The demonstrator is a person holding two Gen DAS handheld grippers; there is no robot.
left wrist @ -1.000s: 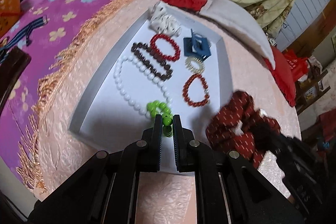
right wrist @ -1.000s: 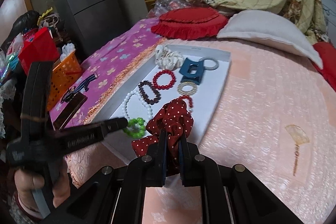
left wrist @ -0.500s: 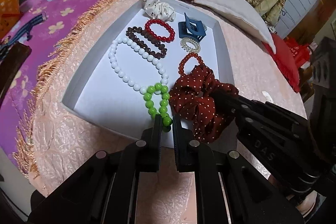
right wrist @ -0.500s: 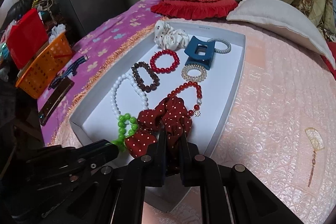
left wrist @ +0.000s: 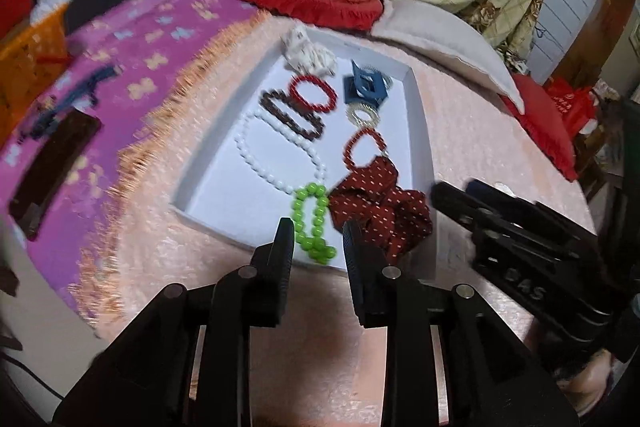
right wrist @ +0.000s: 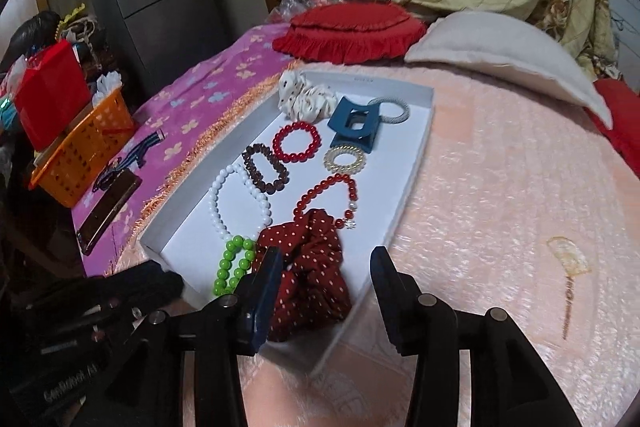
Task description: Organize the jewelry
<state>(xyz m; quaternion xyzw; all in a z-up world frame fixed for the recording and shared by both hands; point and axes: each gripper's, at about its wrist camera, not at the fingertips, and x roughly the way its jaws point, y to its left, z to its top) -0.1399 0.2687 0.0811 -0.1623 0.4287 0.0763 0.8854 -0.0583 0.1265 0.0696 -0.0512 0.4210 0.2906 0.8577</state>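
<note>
A white tray (left wrist: 421, 131) (right wrist: 418, 163) lies on a pink bedspread and holds several pieces of jewelry. A green bead bracelet (left wrist: 313, 223) (right wrist: 234, 263) rests in its near corner. My left gripper (left wrist: 318, 231) straddles the bracelet; its jaws are opening and the pads stand clear of the beads. A dark red dotted scrunchie (left wrist: 380, 207) (right wrist: 308, 267) lies beside the bracelet. My right gripper (right wrist: 326, 261) is over the scrunchie with its jaws opening, and the cloth is loose between them. In the left wrist view that right gripper (left wrist: 460, 199) reaches in from the right.
Farther up the tray lie a white bead necklace (right wrist: 240, 203), a brown bracelet (right wrist: 265, 167), two red bead bracelets, a blue claw clip (right wrist: 354, 125) and a white scrunchie (right wrist: 304, 99). An orange basket (right wrist: 80, 155) stands left; a red cushion (right wrist: 348, 27) lies behind.
Both pairs of jaws were shut on their pieces and now stand apart. The green bracelet and the red scrunchie now lie loose in the tray's near end. The left gripper drew back and up.
</note>
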